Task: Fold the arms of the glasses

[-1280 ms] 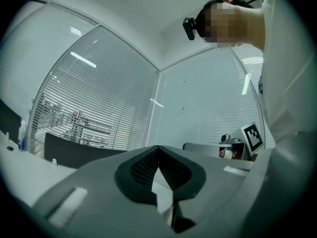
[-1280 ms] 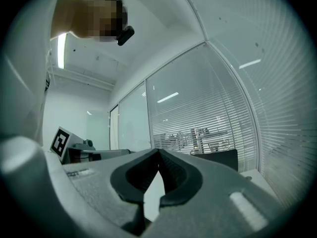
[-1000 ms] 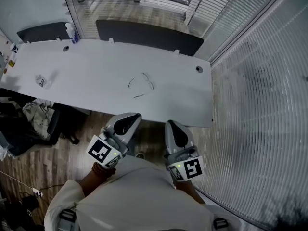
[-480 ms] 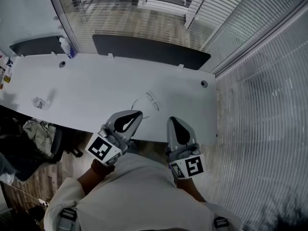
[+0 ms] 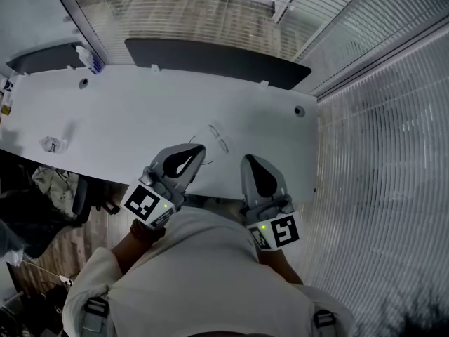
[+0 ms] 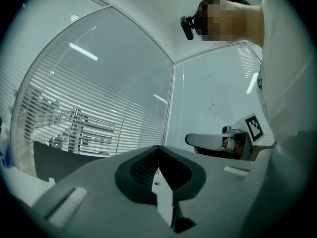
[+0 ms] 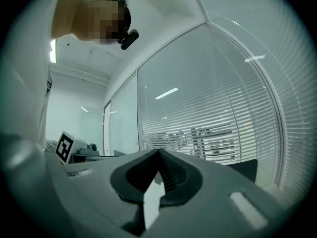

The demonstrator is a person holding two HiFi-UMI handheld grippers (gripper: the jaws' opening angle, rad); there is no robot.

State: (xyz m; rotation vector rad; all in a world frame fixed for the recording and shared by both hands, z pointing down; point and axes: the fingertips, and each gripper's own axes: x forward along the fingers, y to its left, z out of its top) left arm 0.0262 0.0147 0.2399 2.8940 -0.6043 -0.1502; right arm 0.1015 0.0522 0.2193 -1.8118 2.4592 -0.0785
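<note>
White surface (image 5: 126, 111) carries the glasses (image 5: 222, 143) near its front edge, just beyond the left gripper (image 5: 200, 148) and up-left of the right gripper (image 5: 248, 159). Both jaws are pressed together. Wide bare surface runs leftward.

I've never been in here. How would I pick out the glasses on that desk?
Find the long white desk. Near its front edge, just past the tip of the left gripper, lie the glasses. They are thin and dark-armed with pale lenses, unlike the crumpled wad far to the left.
</note>
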